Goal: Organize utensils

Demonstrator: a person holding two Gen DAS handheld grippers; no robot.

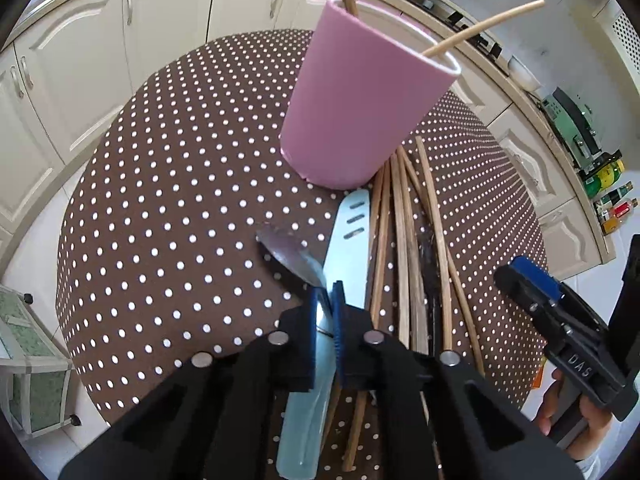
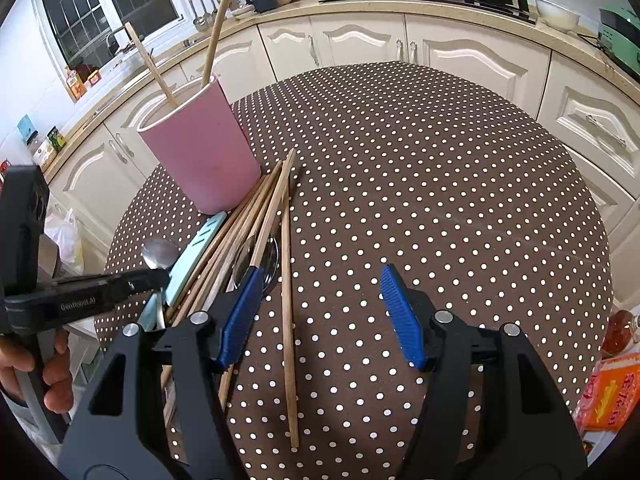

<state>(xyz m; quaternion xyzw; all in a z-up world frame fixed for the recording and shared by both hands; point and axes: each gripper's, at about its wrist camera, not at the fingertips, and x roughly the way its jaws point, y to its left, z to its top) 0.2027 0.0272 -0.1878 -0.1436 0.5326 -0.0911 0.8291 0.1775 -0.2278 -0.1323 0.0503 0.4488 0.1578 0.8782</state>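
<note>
Left wrist view looks down along the left gripper (image 1: 330,300), whose blue pads have come together on the handle of a metal spoon (image 1: 286,250); the bowl of that spoon juts out past the fingertips over the dotted tablecloth (image 1: 160,208), so the step in hand reads as the pick-up of one piece from the heap. Just beside the spoon lies a pale blue spatula (image 1: 348,236), its slotted end close to the foot of the pink cup (image 1: 352,104), and to its other side a loose sheaf of wooden chopsticks (image 1: 404,216) fans away from the cup. Two chopsticks already stand in the cup, which suggests it is the holder everything is meant to go into. The next move would probably call for lifting the spoon clear of the spatula without dragging it, then tipping it upright over the cup's rim. Right wrist view shows the right gripper (image 2: 324,316) with its jaws standing wide and nothing between them, hovering over the cloth near a stray chopstick (image 2: 288,320). Whether the left pads also pinch the spatula's edge is hard to tell, since the fingers cover that spot. A second spoon (image 2: 264,256) lies half buried under chopsticks, and a dark item among them cannot be made out
</note>
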